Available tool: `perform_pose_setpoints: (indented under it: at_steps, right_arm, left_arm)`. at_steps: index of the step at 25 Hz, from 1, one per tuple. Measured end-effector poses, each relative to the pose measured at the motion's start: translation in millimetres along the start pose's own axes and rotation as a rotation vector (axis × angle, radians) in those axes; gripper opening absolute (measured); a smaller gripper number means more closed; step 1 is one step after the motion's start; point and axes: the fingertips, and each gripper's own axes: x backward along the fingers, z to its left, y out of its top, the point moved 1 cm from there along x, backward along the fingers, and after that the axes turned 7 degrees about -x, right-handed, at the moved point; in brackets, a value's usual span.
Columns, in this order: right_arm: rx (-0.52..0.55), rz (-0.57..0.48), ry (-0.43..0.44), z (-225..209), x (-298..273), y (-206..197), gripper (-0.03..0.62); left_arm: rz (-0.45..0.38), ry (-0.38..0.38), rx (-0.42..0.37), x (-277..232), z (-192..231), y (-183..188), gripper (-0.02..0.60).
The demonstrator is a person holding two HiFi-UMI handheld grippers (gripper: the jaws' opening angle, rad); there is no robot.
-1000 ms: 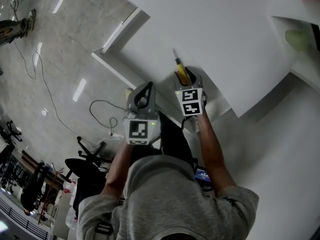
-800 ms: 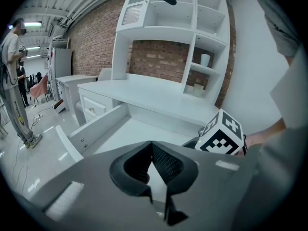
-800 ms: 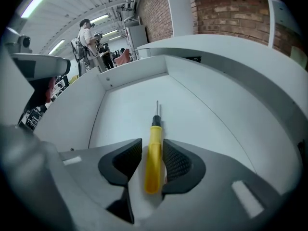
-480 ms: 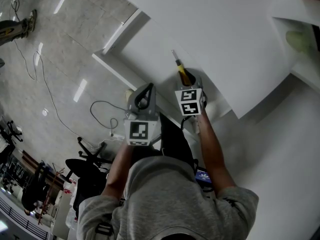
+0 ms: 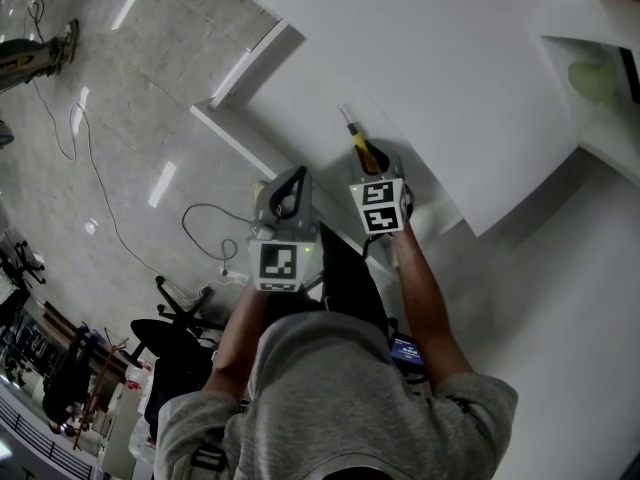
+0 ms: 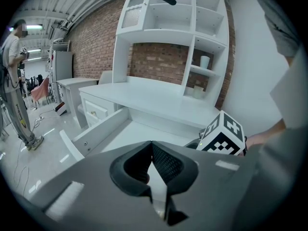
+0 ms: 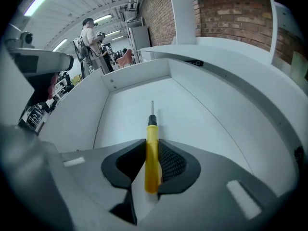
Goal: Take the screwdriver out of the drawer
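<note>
A: Where's the slim yellow-handled screwdriver [image 7: 151, 129] with the thin metal shaft?
B: Inside the open white flat-bottomed drawer [image 7: 202, 114]. It is clamped by its handle in the right gripper [image 7: 152, 150], whose jaws have just been closing on it. The shaft points toward the drawer's back wall. The left gripper [image 6: 151, 148] hangs just beside, jaws together on nothing.
A: What could go wrong?
B: I'd judge 2 things. The round handle could swivel or slip, since the pads pinch only 1 narrow band of it. And on the way out, the tip could knock the white desk top [image 6: 159, 97] above the drawer.
A: And around?
B: White hutch shelves [image 6: 168, 18] against a red brick wall [image 6: 163, 64], and a glossy pale tiled floor [image 5: 120, 118] with a loose cable [image 5: 200, 213]. A person [image 6: 13, 66] stands far off.
</note>
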Motion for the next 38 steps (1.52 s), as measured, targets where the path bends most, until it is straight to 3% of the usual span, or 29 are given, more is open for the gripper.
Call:
perform_pose_setpoints:
  at_steps: [28,34,38]
  right_arm:
    - [0.033,-0.250,0.014,37,122,98,0.083]
    - [0.037,-0.321,0.004,49,162,116,0.083]
    - [0.036,-0.371,-0.010,59,188,125,0.081]
  left_arm:
    - [-0.199,0.081,-0.120,75,3,108,0.012]
    - [-0.260,0.098,-0.229,94,-4,141,0.012]
    - [-0.299,0.066,-0.172,108,-7,154,0.012]
